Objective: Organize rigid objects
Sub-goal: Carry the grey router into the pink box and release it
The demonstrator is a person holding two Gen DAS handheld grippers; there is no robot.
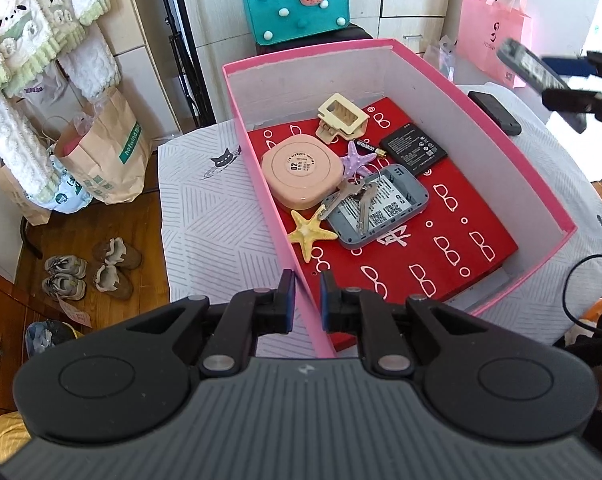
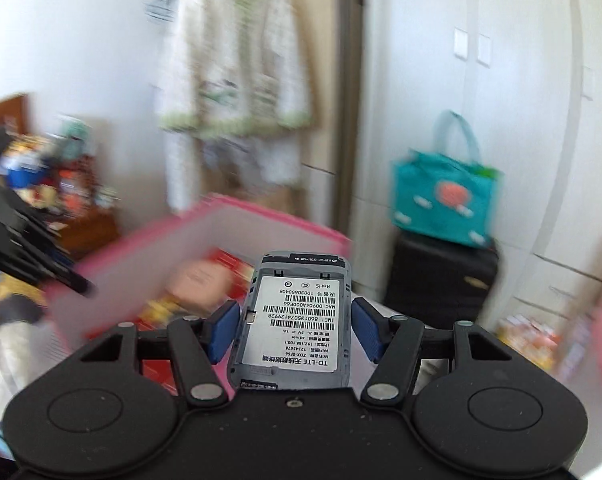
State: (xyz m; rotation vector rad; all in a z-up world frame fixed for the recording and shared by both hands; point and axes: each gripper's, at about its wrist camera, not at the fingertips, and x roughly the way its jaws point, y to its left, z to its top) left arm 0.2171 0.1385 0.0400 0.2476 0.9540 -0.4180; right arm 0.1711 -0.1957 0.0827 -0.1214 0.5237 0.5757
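A pink box (image 1: 541,184) on the bed holds a red card with a peach round case (image 1: 299,172), a cream hair claw (image 1: 341,116), a purple starfish (image 1: 357,158), a yellow starfish (image 1: 311,234), keys (image 1: 353,196), a grey router shell (image 1: 381,208) and a black battery (image 1: 415,148). My left gripper (image 1: 306,300) is nearly shut and empty, straddling the box's near wall. My right gripper (image 2: 293,324) is shut on a grey router (image 2: 297,320), label up, held in the air right of the box; it shows in the left wrist view (image 1: 541,80).
A black flat device (image 1: 497,112) lies on the bed right of the box. A teal felt bag (image 1: 297,4) on a black case and a pink bag (image 1: 497,36) stand behind. Paper bags (image 1: 101,152) and shoes (image 1: 89,272) sit on the floor, left.
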